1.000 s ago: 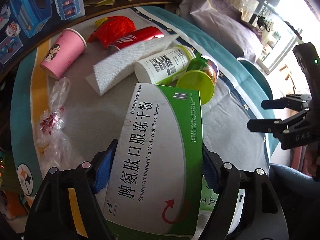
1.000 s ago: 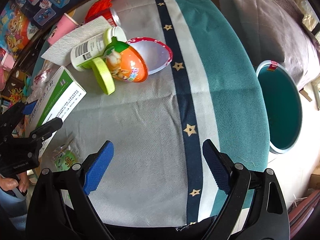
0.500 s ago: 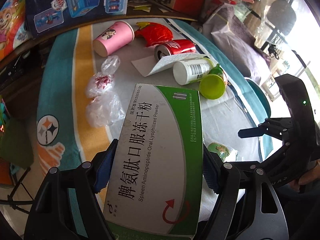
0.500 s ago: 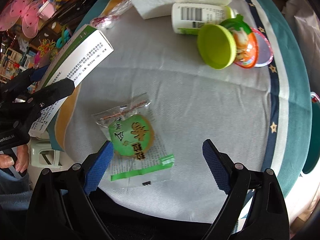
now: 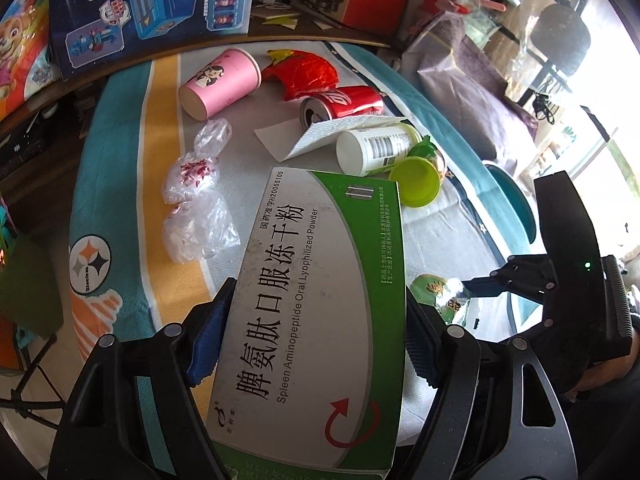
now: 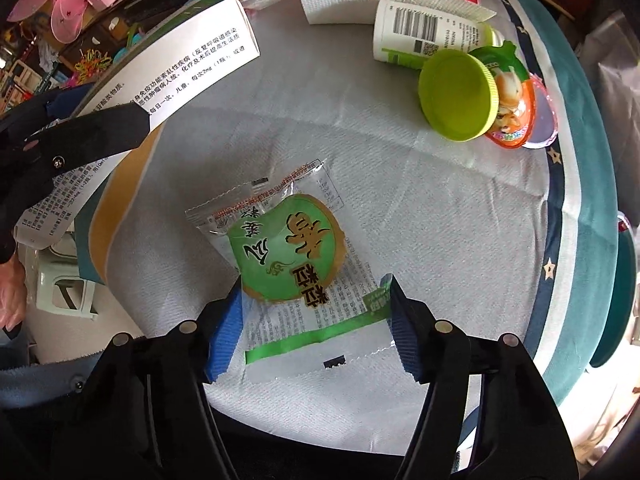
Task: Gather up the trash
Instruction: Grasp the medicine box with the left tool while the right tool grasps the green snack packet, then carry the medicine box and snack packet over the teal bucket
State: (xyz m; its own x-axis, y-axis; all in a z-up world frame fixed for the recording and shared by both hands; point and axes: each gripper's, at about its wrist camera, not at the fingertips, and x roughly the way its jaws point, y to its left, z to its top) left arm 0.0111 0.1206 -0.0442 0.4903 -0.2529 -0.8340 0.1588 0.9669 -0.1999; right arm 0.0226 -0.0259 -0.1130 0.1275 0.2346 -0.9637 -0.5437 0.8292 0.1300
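Note:
My left gripper (image 5: 312, 340) is shut on a green and white medicine box (image 5: 320, 304) and holds it above the table; the box also shows in the right wrist view (image 6: 160, 64). My right gripper (image 6: 316, 320) is open, its fingers on either side of a green snack wrapper (image 6: 288, 256) that lies flat on the grey tablecloth (image 6: 420, 208). The wrapper's edge (image 5: 436, 292) and the right gripper (image 5: 480, 286) show in the left wrist view. More trash lies further back: a pink paper cup (image 5: 220, 82), a red can (image 5: 340, 104), a white bottle (image 5: 372, 150), a green lid (image 5: 416, 184).
Crumpled clear plastic bags (image 5: 196, 204) lie left of the box. A paper towel (image 5: 320, 136), a red wrapper (image 5: 308, 68) and an orange toy egg (image 6: 512, 108) are near the bottle. A teal bin (image 5: 516, 208) stands beyond the table's right edge. Toy boxes (image 5: 152, 4) line the back.
My right gripper has moved down to the green snack wrapper, and its jaws have narrowed around it. My left gripper still holds the box and has drawn back slightly.

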